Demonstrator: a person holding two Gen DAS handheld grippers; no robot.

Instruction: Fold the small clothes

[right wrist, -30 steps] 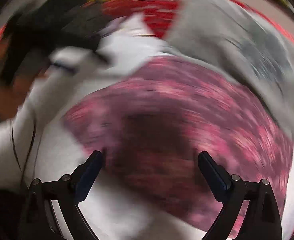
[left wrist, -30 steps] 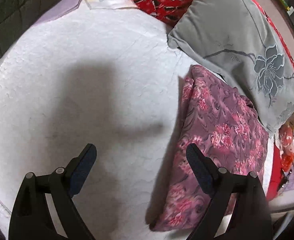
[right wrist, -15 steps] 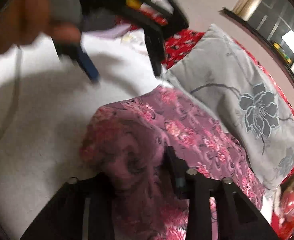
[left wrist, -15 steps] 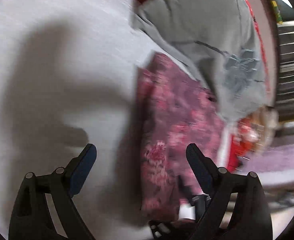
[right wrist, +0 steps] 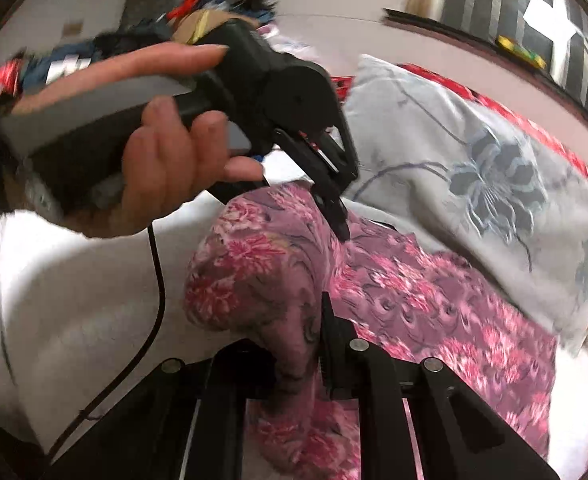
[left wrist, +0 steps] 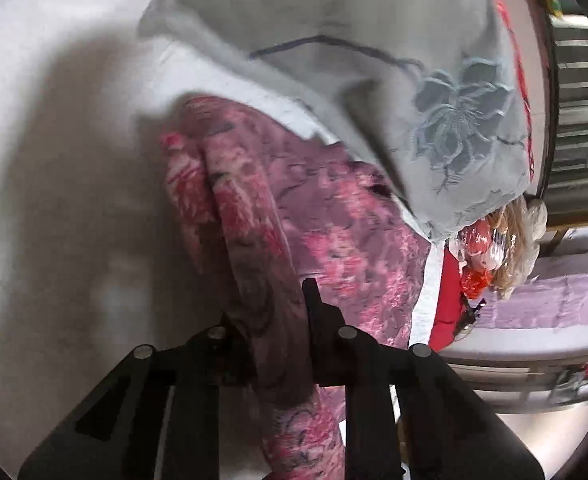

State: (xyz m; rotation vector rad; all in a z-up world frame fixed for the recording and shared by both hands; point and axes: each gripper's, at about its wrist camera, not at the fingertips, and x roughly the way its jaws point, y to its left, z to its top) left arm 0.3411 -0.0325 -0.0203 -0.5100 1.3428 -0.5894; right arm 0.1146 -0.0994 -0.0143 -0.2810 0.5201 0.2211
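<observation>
Left tongs (left wrist: 272, 344), seen from their own camera: jaws have just been closing and now pinch a raised fold of the pink floral garment (left wrist: 333, 240), which runs up between the two black fingers and away ahead of them. To the left of these tongs lies the bare white bed cover (left wrist: 54, 160); ahead and to the right, a grey cushion with a stitched flower (left wrist: 433, 100) overlaps the garment's far edge.

Right tongs (right wrist: 301, 352), own camera: jaws likewise just closing, now pressed on a bunched corner of the same garment, whose rest spreads ahead and to the right on the bed. Directly ahead, the left tongs' tips meet the cloth farther along its edge; the person's left hand (right wrist: 166, 172) grips their handle, a black cable (right wrist: 154, 312) hanging below it.
</observation>
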